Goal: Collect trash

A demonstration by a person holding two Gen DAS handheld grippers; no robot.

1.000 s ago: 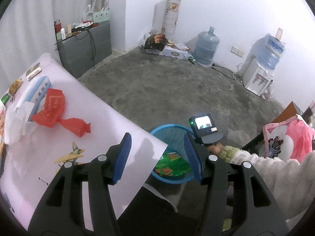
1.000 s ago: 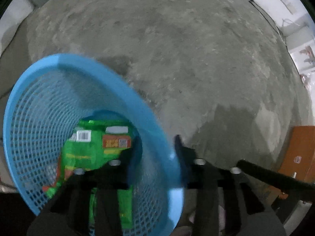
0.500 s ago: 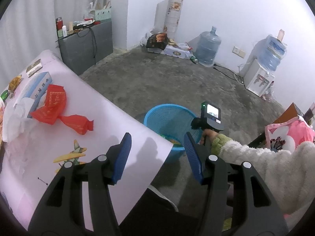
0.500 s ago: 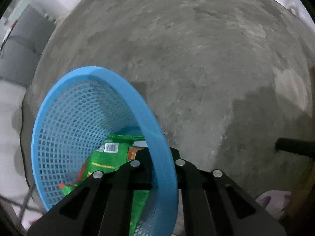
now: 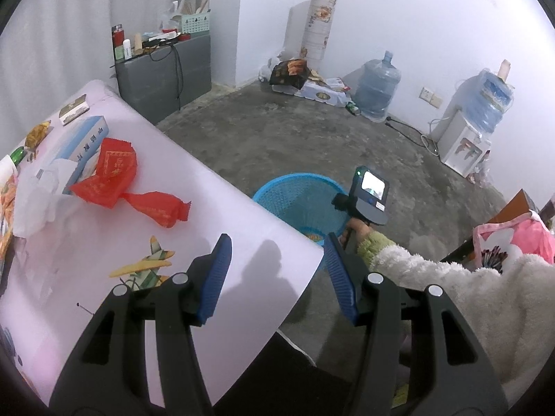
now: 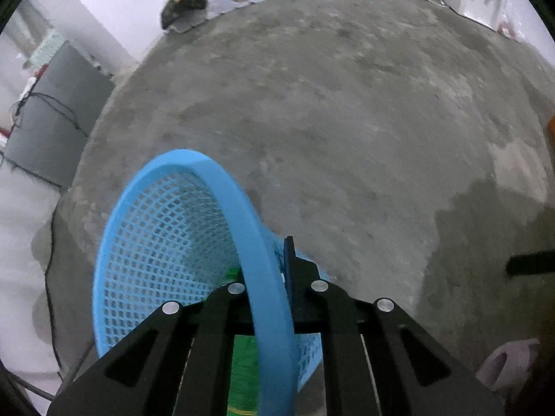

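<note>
Right wrist view: right hand-held gripper (image 6: 267,270) clamps the blue basket (image 6: 166,242) rim at 6 o'clock. Left hand-held gripper (image 5: 275,274) gapes, empty. Advice: keep basket level beside worktop (image 5: 225,222). Red wrappers (image 5: 118,180) at 10 o'clock; concrete floor (image 5: 312,138) beyond.

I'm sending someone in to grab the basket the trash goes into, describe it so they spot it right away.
Find the pink table; the basket sits on the concrete floor just off its corner. It is a round, bright blue plastic mesh basket, with the right gripper clamped on its rim. Nothing else on the floor is that colour or see-through mesh; a green wrapper lies inside.
</note>
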